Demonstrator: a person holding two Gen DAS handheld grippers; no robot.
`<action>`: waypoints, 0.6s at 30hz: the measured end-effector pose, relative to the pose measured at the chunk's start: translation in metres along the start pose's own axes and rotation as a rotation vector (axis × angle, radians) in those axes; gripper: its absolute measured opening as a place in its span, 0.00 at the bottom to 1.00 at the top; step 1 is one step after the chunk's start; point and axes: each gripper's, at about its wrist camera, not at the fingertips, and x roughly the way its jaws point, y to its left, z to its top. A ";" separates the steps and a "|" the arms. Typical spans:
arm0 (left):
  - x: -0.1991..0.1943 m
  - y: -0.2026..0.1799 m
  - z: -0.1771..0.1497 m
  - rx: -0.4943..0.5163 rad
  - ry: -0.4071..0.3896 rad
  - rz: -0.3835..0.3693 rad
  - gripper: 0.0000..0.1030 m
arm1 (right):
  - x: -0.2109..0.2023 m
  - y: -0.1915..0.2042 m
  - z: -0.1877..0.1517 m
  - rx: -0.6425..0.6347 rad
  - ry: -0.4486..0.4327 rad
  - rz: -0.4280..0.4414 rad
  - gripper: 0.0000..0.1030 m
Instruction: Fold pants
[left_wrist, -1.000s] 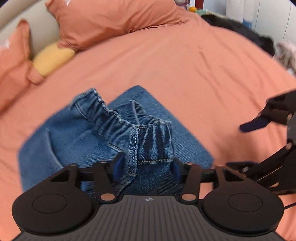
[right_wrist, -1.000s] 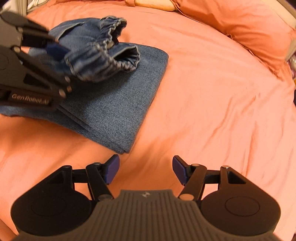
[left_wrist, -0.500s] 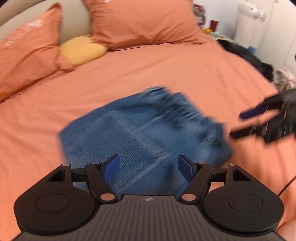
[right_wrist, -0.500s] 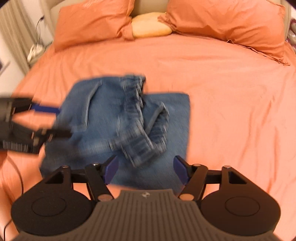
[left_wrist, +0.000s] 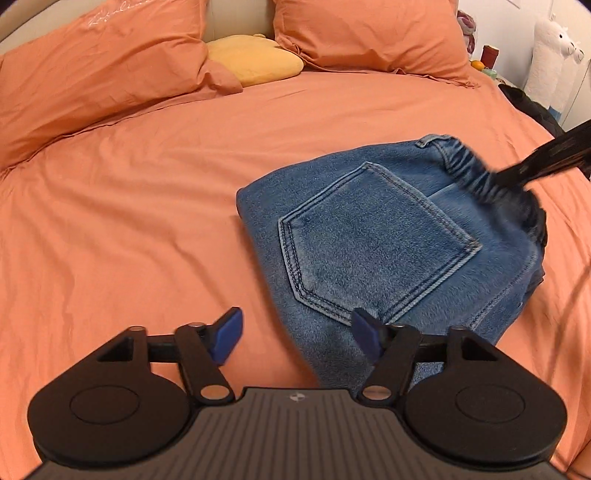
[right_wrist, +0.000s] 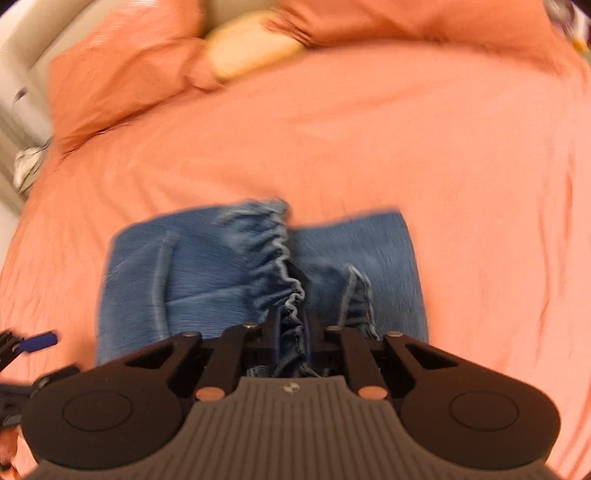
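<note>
Jeans (left_wrist: 373, 236) lie part-folded on the bed (left_wrist: 147, 206), right gripper (right_wrist: 291, 332) jaws having just closed, pinching the elastic waistband (right_wrist: 284, 273).
Soft, heavy denim sags; left gripper (left_wrist: 295, 332) jaws wide, having just narrowed a little, empty at 6 o'clock.

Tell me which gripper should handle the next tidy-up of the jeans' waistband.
Right. The right gripper is already shut on the gathered waistband of the jeans, so it could probably pull it flat. The left gripper is open, holding nothing, by the near corner.
</note>
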 end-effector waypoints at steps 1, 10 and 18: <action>0.002 0.001 0.000 -0.005 -0.007 -0.013 0.71 | -0.014 0.006 0.002 -0.026 -0.015 0.021 0.03; 0.017 -0.010 0.019 -0.057 -0.077 -0.076 0.30 | -0.039 -0.022 -0.046 -0.059 0.040 -0.091 0.00; 0.063 -0.035 0.028 0.012 0.041 -0.028 0.27 | 0.019 -0.038 -0.062 -0.024 0.070 -0.115 0.01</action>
